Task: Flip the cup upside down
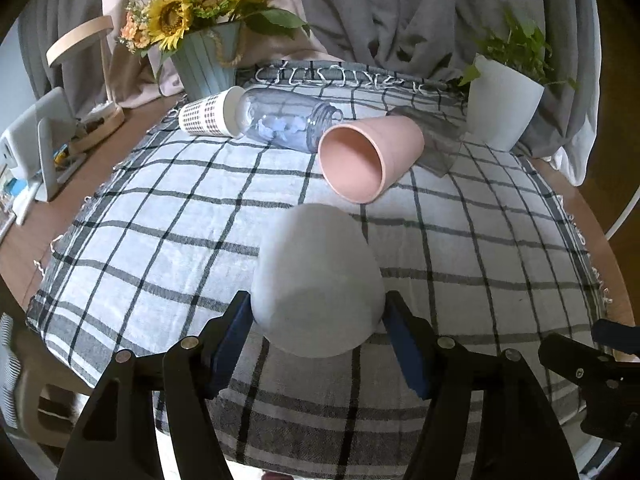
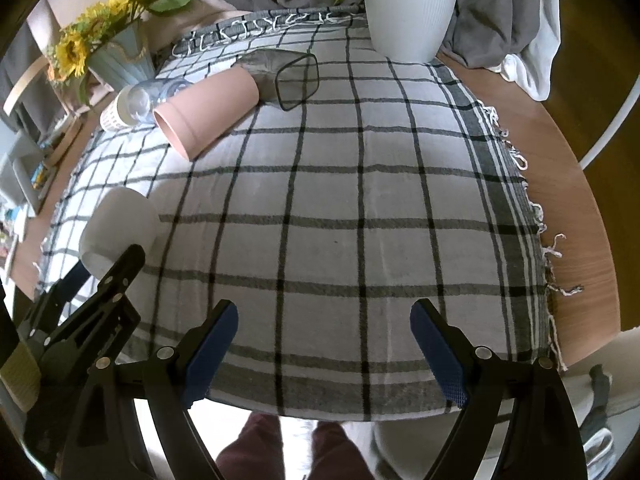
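Note:
A white cup (image 1: pixel 316 280) is held between the blue pads of my left gripper (image 1: pixel 318 316), its closed base toward the camera and its far end over the checked cloth; its mouth is hidden. It also shows at the left of the right wrist view (image 2: pixel 120 228), with the left gripper's black frame (image 2: pixel 100 308) on it. A pink cup (image 1: pixel 370 158) lies on its side further back, mouth toward me; it also shows in the right wrist view (image 2: pixel 208 108). My right gripper (image 2: pixel 324 340) is open and empty above the cloth's front edge.
A checked cloth (image 2: pixel 360 200) covers the wooden table (image 2: pixel 580 216). At the back lie a clear bottle (image 1: pixel 284 120), a checked white cup (image 1: pixel 208 114) and a grey glass (image 1: pixel 436 140). A sunflower pot (image 1: pixel 208 60) and a white plant pot (image 1: pixel 500 104) stand behind.

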Motion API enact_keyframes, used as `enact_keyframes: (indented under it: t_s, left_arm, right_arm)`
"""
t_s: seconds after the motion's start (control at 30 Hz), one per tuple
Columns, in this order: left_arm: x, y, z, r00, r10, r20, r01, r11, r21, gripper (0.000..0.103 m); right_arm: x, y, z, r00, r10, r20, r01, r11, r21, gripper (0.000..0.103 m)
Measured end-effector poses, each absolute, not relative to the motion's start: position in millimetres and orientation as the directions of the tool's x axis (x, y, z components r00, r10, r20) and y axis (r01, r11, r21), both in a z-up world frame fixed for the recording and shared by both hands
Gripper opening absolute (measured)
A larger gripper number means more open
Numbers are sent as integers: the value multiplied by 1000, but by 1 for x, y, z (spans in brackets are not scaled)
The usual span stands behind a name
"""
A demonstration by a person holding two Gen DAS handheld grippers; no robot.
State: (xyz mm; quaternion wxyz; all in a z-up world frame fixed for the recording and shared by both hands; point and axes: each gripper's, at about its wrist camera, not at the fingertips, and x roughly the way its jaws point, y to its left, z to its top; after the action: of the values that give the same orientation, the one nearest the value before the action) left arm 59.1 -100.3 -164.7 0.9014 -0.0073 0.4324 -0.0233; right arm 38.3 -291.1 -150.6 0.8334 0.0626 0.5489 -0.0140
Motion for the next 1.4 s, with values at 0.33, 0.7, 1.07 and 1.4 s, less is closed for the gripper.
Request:
enact_keyframes:
  t_s: [0.33, 0.7, 1.07, 1.4]
  left_arm:
    - [81, -85, -160, 589, -98, -803, 25, 994, -103, 66]
    - [98, -82, -163, 566, -116, -816, 32, 992, -120, 66]
    - [102, -81, -164, 550, -134, -825, 26, 989, -143, 67]
    - [60, -73, -114, 650, -14, -760, -36, 998, -49, 102]
  right_arm:
    - [53, -281, -139, 432, 77, -899, 98, 986, 132, 88]
    - [65, -275, -133, 453, 79, -888, 97, 986, 137, 88]
    - [67, -276, -137, 441, 85, -893, 109, 983, 147, 88]
    - [48, -279, -110, 520, 46, -853, 116, 986, 123, 88]
